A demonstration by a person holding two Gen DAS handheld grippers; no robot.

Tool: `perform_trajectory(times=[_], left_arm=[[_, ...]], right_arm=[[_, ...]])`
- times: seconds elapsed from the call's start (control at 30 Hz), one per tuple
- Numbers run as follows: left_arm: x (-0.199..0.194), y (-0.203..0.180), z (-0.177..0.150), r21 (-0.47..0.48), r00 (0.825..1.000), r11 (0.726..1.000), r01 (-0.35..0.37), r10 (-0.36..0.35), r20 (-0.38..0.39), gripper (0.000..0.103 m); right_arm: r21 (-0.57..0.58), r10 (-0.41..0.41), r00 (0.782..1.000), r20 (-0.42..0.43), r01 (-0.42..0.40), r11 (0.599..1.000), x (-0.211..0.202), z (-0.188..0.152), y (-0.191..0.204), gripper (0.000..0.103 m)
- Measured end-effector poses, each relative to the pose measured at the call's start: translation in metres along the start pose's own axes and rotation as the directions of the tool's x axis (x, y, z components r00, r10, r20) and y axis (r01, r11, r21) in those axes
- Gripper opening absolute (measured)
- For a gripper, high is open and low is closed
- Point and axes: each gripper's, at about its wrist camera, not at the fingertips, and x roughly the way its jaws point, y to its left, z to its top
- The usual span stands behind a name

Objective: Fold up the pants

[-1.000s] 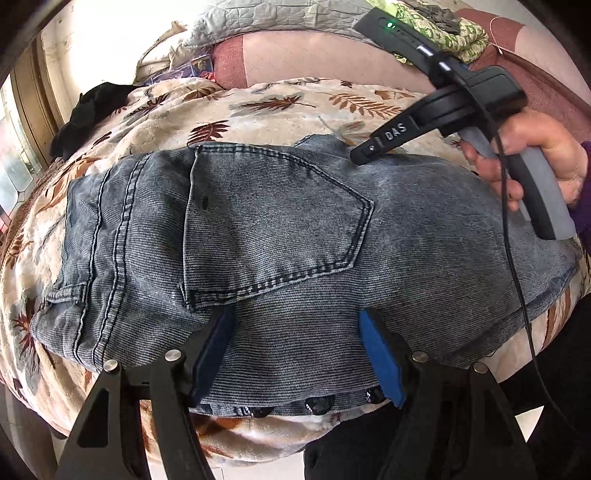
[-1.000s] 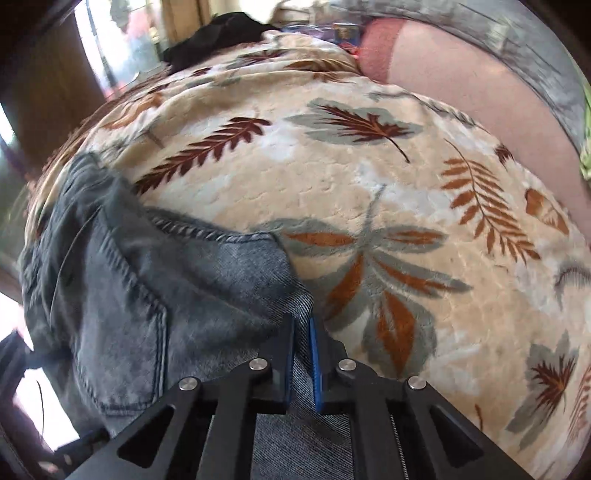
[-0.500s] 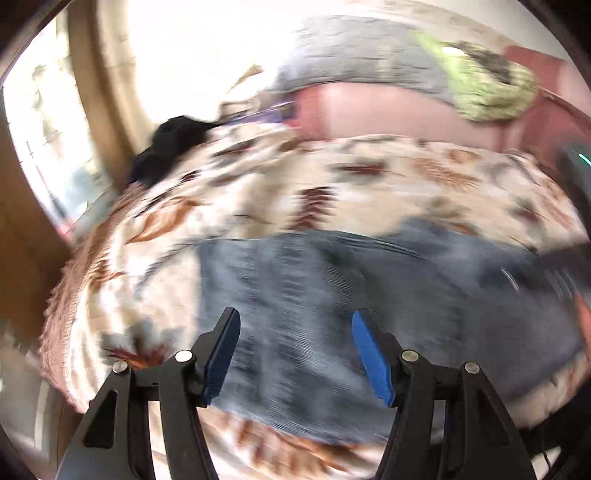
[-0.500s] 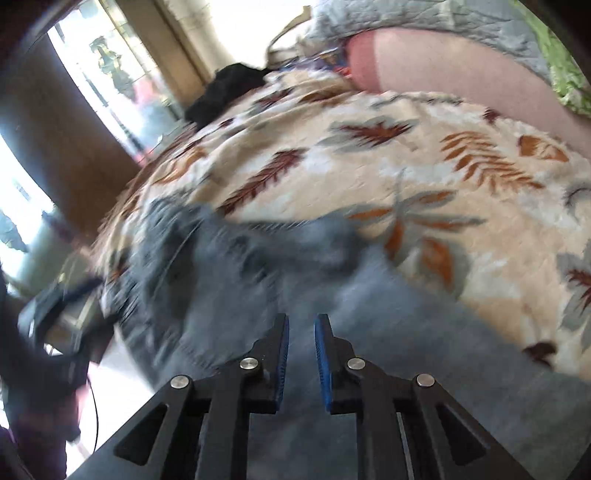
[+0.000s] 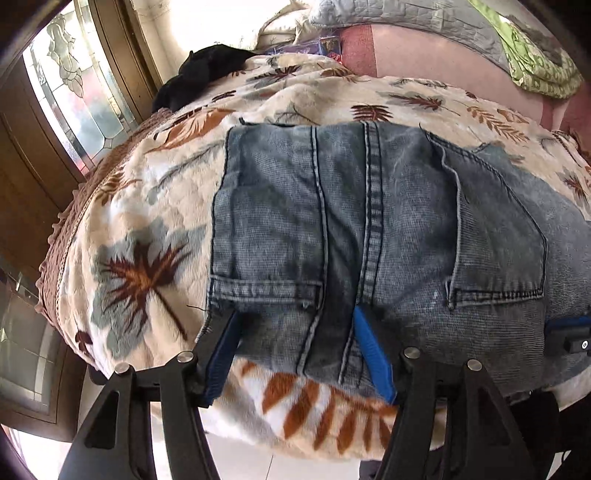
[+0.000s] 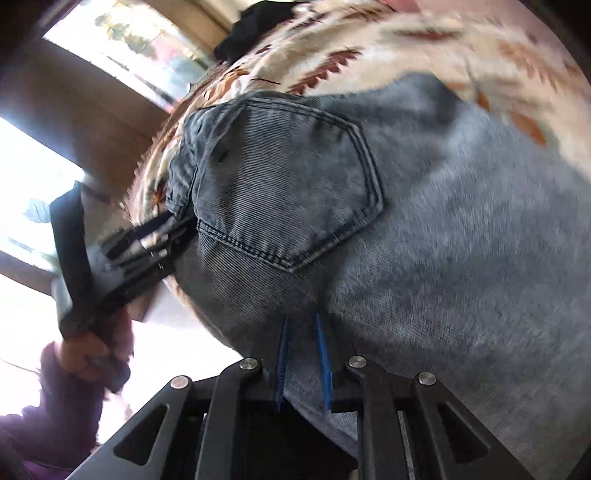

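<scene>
The folded jeans [image 5: 388, 236] are laid on the leaf-print blanket [image 5: 147, 206], their near edge straddled by the half-open left gripper [image 5: 295, 332], while a denim fold is seen between the barely parted pads of the right gripper [image 6: 301, 354], nothing being clamped.

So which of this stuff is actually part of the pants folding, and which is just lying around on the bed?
Part of the job:
- jeans
- left gripper
- right gripper

Just lying about:
- leaf-print blanket, which the jeans lie on
- black garment
- grey quilt
- green cloth
</scene>
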Motion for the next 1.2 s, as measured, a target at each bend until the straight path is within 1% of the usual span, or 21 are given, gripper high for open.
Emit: perform_trajectory(times=[0.07, 0.2, 0.27, 0.33, 0.43, 0.47, 0.53, 0.6, 0.67, 0.73, 0.77, 0.8, 0.83, 0.87, 0.9, 0.93, 1.0, 1.03, 1.1, 1.13, 1.2], left_arm=[[-0.001, 0.002, -0.005, 0.001, 1.000, 1.000, 0.006, -0.006, -0.012, 0.065], [-0.006, 0.002, -0.007, -0.020, 0.998, 0.999, 0.029, -0.030, -0.047, 0.065], [-0.010, 0.005, 0.000, -0.053, 0.996, 0.997, 0.050, -0.053, -0.065, 0.064], [-0.023, 0.009, 0.007, -0.086, 0.997, 0.993, 0.076, -0.078, -0.028, 0.063], [-0.046, 0.001, 0.027, -0.099, 0.989, 0.988, 0.118, -0.108, 0.096, 0.063], [-0.048, -0.007, 0.036, -0.090, 0.986, 0.988, 0.126, -0.115, 0.119, 0.063], [-0.046, -0.027, 0.053, -0.067, 0.982, 0.990, 0.128, -0.117, 0.150, 0.063], [-0.036, -0.047, 0.067, -0.046, 0.981, 0.992, 0.117, -0.108, 0.163, 0.063], [-0.019, -0.059, 0.076, -0.050, 0.986, 0.994, 0.098, -0.090, 0.141, 0.063], [0.000, -0.067, 0.080, -0.032, 0.994, 0.999, 0.033, -0.030, 0.106, 0.065], [0.012, -0.070, 0.081, -0.011, 0.998, 1.000, -0.018, 0.019, 0.065, 0.068], [0.026, -0.070, 0.078, 0.002, 0.999, 0.999, -0.043, 0.043, 0.014, 0.077], [0.031, -0.067, 0.075, -0.001, 0.999, 0.999, -0.040, 0.040, 0.018, 0.084], [0.030, -0.065, 0.073, 0.010, 0.998, 0.999, -0.044, 0.044, 0.038, 0.086], [0.030, -0.065, 0.072, 0.034, 0.998, 0.998, -0.057, 0.055, 0.038, 0.086], [0.028, -0.066, 0.072, 0.045, 0.997, 0.997, -0.068, 0.066, 0.039, 0.086], [0.027, -0.064, 0.073, 0.039, 0.997, 0.997, -0.069, 0.068, 0.028, 0.086], [0.027, -0.062, 0.073, 0.021, 0.998, 0.998, -0.061, 0.060, 0.019, 0.086], [0.021, -0.056, 0.073, -0.011, 0.999, 0.999, -0.051, 0.051, 0.004, 0.085], [0.018, -0.054, 0.071, -0.027, 0.999, 0.999, -0.042, 0.043, 0.002, 0.085], [0.005, -0.046, 0.066, -0.069, 1.000, 0.997, -0.029, 0.030, 0.009, 0.085]], right_arm=[[0.069, 0.082, 0.996, -0.035, -0.080, 0.994, 0.006, -0.008, -0.014, 0.016], [0.062, 0.108, 0.994, 0.013, -0.109, 0.992, -0.002, -0.016, -0.017, 0.013], [0.022, 0.075, 0.995, 0.068, -0.076, 0.997, -0.019, -0.016, -0.013, 0.018], [-0.018, 0.032, 0.988, 0.148, -0.030, 0.999, -0.045, -0.015, -0.011, 0.018], [-0.007, -0.083, 0.952, 0.294, 0.089, 0.996, -0.091, -0.009, -0.023, 0.018], [0.013, -0.119, 0.940, 0.321, 0.121, 0.993, -0.100, -0.001, -0.030, 0.018], [0.060, -0.184, 0.928, 0.324, 0.174, 0.983, -0.106, 0.005, -0.043, 0.018], [0.082, -0.207, 0.926, 0.316, 0.191, 0.978, -0.105, 0.016, -0.053, 0.018], [0.097, -0.240, 0.922, 0.303, 0.221, 0.970, -0.095, 0.027, -0.057, 0.018], [0.133, -0.249, 0.917, 0.312, 0.217, 0.967, -0.095, 0.032, -0.072, 0.018], [0.158, -0.260, 0.912, 0.317, 0.219, 0.963, -0.094, 0.033, -0.084, 0.018], [0.193, -0.278, 0.908, 0.313, 0.226, 0.955, -0.092, 0.033, -0.094, 0.018], [0.223, -0.292, 0.909, 0.297, 0.231, 0.947, -0.090, 0.034, -0.105, 0.016], [0.254, -0.301, 0.909, 0.287, 0.231, 0.939, -0.089, 0.029, -0.115, 0.006], [0.268, -0.292, 0.907, 0.304, 0.213, 0.939, -0.092, 0.025, -0.124, 0.002], [0.277, -0.292, 0.900, 0.324, 0.205, 0.939, -0.099, 0.017, -0.131, 0.002], [0.325, -0.354, 0.870, 0.343, 0.244, 0.914, -0.112, 0.006, -0.148, 0.002], [0.352, -0.365, 0.862, 0.351, 0.240, 0.905, -0.122, -0.004, -0.159, 0.002], [0.401, -0.360, 0.859, 0.363, 0.204, 0.893, -0.143, -0.027, -0.179, 0.002], [0.415, -0.383, 0.844, 0.376, 0.216, 0.884, -0.157, -0.038, -0.184, 0.003], [0.443, -0.444, 0.798, 0.407, 0.253, 0.860, -0.185, -0.062, -0.192, 0.008]])
